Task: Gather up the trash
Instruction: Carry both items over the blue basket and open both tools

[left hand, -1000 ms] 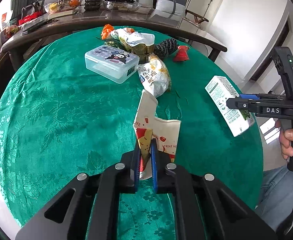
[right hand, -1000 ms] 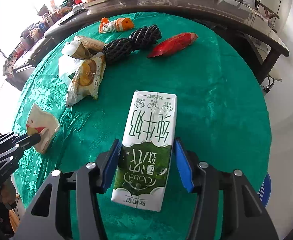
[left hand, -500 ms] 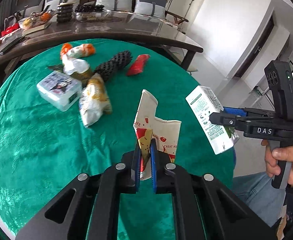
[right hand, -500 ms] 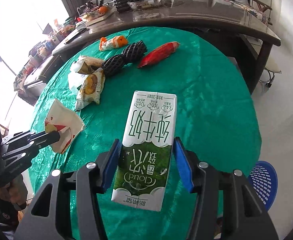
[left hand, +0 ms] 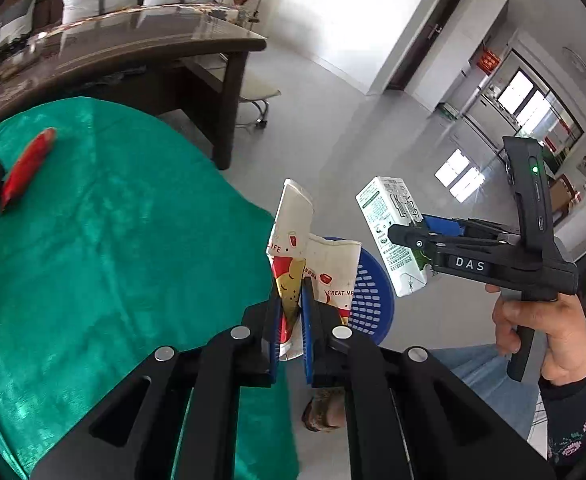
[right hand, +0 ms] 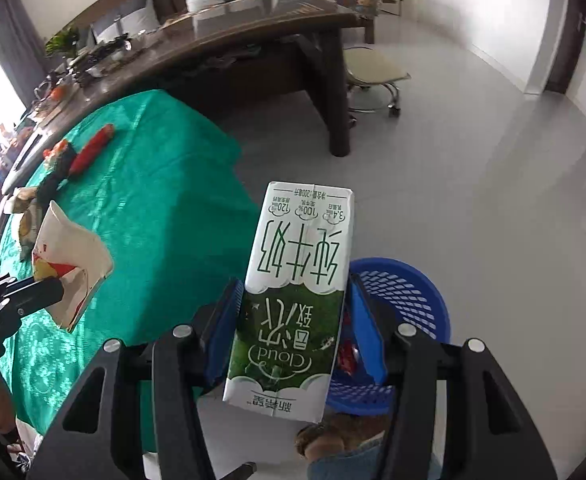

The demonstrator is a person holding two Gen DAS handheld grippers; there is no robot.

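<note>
With the left gripper (left hand: pixel 291 322) clamped on the torn paper cup (left hand: pixel 313 264) and the right gripper (right hand: pixel 293 332) clamped on the milk carton (right hand: pixel 293 300), both above the blue basket (right hand: pixel 409 292), an off-centre release could drop either beside the basket's rim

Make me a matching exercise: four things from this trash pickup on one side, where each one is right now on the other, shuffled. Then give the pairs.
Things:
1. milk carton
2. torn paper cup
3. blue basket
4. red wrapper

Places:
A. on the floor beside the table
B. lying on the green tablecloth
C. clamped in the right gripper
D. clamped in the left gripper

Pairs: 1-C, 2-D, 3-A, 4-B
</note>
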